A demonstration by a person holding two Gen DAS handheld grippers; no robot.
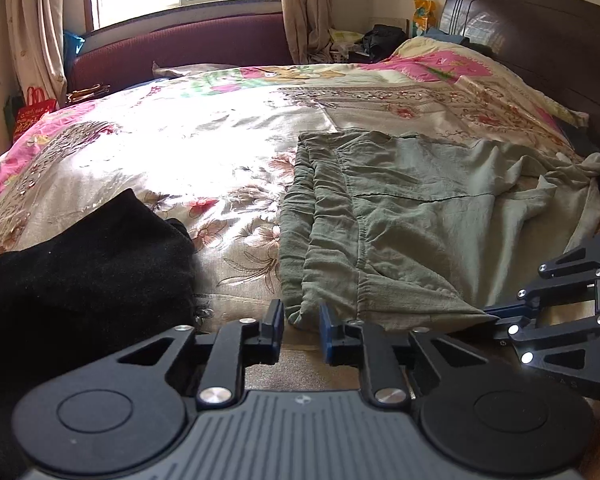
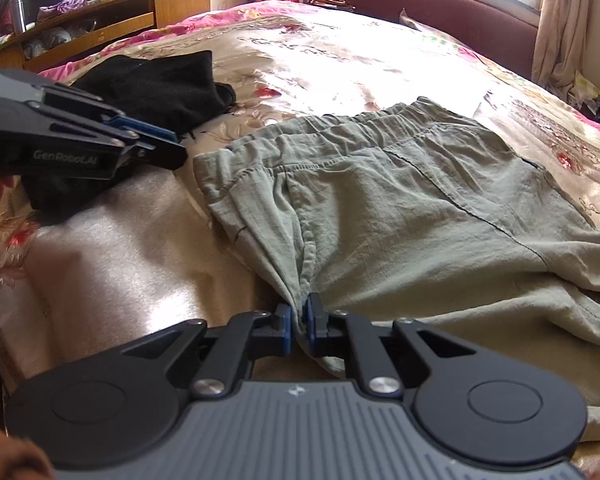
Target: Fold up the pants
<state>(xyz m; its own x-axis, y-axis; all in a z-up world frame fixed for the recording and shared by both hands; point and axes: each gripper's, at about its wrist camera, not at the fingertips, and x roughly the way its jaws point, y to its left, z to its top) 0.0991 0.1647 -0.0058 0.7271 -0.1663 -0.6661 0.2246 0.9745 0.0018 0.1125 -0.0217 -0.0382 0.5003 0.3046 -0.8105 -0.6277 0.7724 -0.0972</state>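
Observation:
Grey-green pants (image 1: 400,208) (image 2: 400,200) lie flat on the flowered bedspread (image 1: 180,160), their gathered waistband (image 2: 320,128) toward the left. My left gripper (image 1: 301,330) is open at the near waistband corner; the cloth tip lies just at its fingertips and the pads do not press on it. In the right wrist view the left gripper (image 2: 176,144) hangs just left of that corner. My right gripper (image 2: 299,316) is shut on a pinched fold of the pants' near edge, and the cloth puckers toward it. The left wrist view shows the right gripper (image 1: 496,320) at the same edge.
A black garment (image 1: 80,264) (image 2: 160,84) lies bunched on the bed left of the pants. A dark headboard (image 1: 540,40) stands at the right, a maroon sofa (image 1: 180,48) under the window, and a wooden desk (image 2: 120,12) beyond the bed. More clothes pile by the pillow (image 1: 380,40).

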